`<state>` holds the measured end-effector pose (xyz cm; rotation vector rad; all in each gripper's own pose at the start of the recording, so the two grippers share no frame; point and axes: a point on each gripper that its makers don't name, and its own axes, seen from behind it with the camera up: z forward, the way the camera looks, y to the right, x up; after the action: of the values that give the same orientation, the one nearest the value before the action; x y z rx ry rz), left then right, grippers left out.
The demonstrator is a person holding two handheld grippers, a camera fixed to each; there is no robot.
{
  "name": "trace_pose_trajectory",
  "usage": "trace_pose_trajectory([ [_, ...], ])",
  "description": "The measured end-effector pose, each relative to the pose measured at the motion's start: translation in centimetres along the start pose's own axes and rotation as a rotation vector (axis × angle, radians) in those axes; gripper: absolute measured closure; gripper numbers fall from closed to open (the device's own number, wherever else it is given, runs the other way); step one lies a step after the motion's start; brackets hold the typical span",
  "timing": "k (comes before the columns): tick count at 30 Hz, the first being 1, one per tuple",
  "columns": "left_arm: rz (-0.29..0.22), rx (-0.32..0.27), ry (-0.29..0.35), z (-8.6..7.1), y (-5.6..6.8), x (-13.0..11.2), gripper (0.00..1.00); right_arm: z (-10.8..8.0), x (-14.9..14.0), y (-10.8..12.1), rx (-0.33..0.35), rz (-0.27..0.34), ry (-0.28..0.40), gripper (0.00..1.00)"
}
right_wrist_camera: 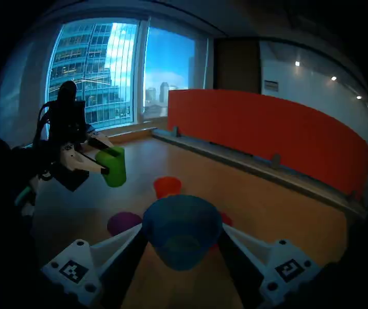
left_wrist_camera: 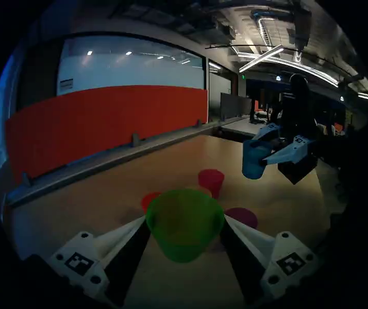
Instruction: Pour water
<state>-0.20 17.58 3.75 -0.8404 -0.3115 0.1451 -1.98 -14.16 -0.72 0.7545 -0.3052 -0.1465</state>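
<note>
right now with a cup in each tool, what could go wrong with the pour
The green cup and blue cup are held well apart in the air; tipping now would likely spill onto the table. Each cup is only pinched at its sides by the left tool and right tool, so it might slip when tilted.

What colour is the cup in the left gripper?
Green. The green cup shows best in the left gripper view, right up close.

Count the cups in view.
3 for certain: a green cup in the left gripper, a blue cup in the right gripper, a red cup standing on the table. A purple shape and a red shape beside it may be more.
</note>
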Motion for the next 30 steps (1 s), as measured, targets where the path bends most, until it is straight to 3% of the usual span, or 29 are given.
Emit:
trace_pose_trajectory([
  [20,-0.021,0.018,0.17,-1.6,0.7,5.4,0.12,-0.7,6.0,-0.6,-0.022,-0.001,0.167,0.1],
  [30,-0.029,0.011,0.217,-1.9,1.1,6.6,0.12,-1.0,7.6,-0.5,-0.029,-0.005,0.213,0.1],
])
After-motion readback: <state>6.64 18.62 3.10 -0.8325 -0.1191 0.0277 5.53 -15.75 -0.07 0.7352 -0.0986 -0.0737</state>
